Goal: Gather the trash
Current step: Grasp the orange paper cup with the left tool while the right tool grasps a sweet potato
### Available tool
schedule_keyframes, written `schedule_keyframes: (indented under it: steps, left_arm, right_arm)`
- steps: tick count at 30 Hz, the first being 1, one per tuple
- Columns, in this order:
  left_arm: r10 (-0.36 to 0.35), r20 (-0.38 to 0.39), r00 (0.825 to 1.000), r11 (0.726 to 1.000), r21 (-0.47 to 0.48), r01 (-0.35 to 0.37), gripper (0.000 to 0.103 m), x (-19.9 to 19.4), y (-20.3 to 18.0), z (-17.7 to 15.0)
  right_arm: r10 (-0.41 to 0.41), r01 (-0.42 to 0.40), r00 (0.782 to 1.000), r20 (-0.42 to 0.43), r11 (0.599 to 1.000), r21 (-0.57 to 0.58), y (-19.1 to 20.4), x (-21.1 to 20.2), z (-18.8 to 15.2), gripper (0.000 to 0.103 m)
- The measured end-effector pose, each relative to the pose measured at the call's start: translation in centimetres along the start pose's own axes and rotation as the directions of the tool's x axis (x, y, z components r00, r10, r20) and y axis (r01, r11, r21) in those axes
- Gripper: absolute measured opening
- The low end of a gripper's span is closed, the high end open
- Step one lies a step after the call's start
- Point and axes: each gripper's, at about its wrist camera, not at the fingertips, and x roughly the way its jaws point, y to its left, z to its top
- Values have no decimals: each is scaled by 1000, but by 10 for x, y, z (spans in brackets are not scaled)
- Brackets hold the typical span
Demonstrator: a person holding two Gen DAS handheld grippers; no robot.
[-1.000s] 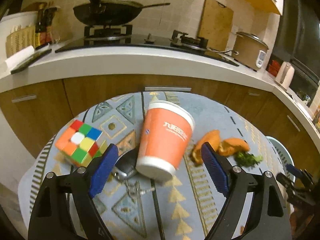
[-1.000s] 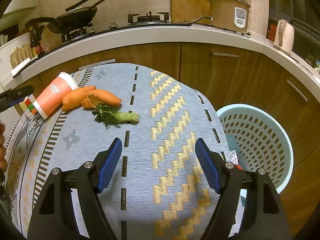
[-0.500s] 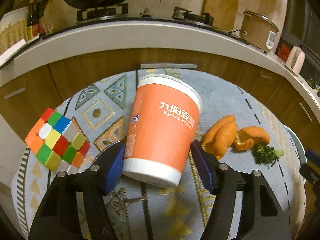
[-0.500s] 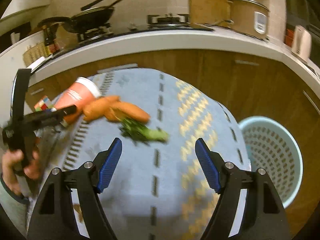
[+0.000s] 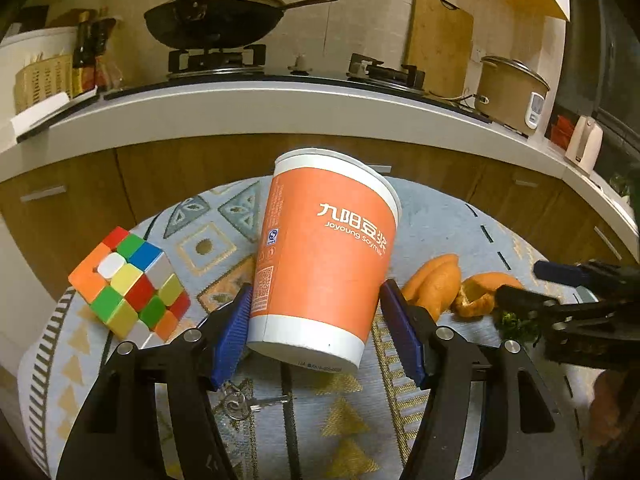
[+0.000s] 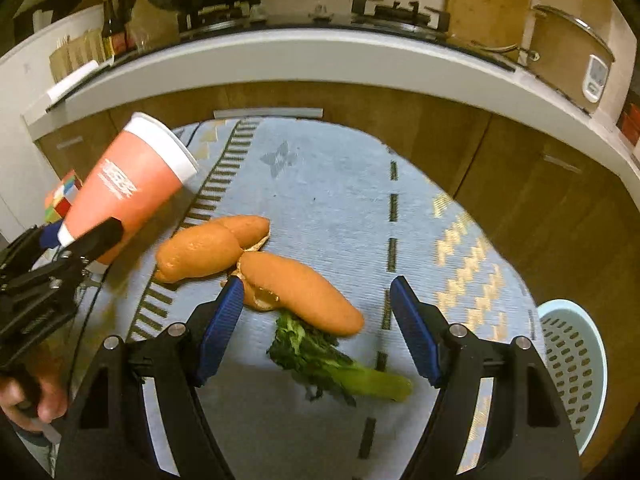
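Left gripper (image 5: 316, 322): jaws clamped low on orange paper cup (image 5: 324, 264), pads flat against both sides just above white base rim. Cup tilted, mouth away from cam, lifted partly off bench (image 5: 440, 216) by the look of it; contact underneath can't be confirmed. Right gripper (image 6: 316, 324): jaws wide apart, nothing held, hanging over orange peels (image 6: 256, 264) and green veg stalk (image 6: 340, 364).

Step in hand, as judged: carry cup to basket. Grip sits low on thin paper wall, so squeeze no harder, else likely crush; keep tilt steady, contents unknown. Lift clear before swinging across.

For right side: best drop jaws astride nearer peel, pads on its long flanks, avoid pinching cloth.

Room & edges: blue perforated basket (image 6: 576, 364) off bench's right edge, lower than top. Rubik's cube (image 5: 128, 280) just left of cup, keys (image 5: 248, 400) under left jaws: not trash, leave both. Peels near cup's right, right gripper close beyond them, so crossing path tight; go high over it or wait. Far bench edge near cabinet fronts (image 6: 500, 184); open cloth mid-bench free.
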Motion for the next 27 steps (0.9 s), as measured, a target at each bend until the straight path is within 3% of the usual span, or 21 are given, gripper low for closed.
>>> schedule_keyframes:
  steps: [5, 12, 14, 16, 19, 27]
  left_arm:
    - [-12, 3, 1000, 1000, -2, 12, 62, 0, 2, -1]
    - [-20, -3, 1000, 1000, 3, 20, 62, 1, 0, -2]
    - [-21, -3, 1000, 1000, 2, 21, 62, 1, 1, -1]
    - [-22, -3, 1000, 1000, 0, 22, 62, 1, 2, 0]
    - [-10, 1, 1000, 1000, -14, 10, 62, 0, 3, 0]
    - [-7, 94, 996, 1000, -13, 8, 62, -27, -1, 8]
  right_arm:
    - [32, -32, 999, -10, 999, -11, 6, 13, 2, 52]
    - [70, -71, 997, 15, 997, 34, -2, 18, 1, 49]
    - [83, -84, 996, 39, 996, 40, -5, 12, 1, 25]
    - [61, -62, 997, 43, 997, 39, -7, 11, 0, 14]
    - [54, -58, 996, 65, 997, 53, -10, 7, -2, 9]
    - [12, -20, 967, 253, 999, 28, -4, -51, 7, 8]
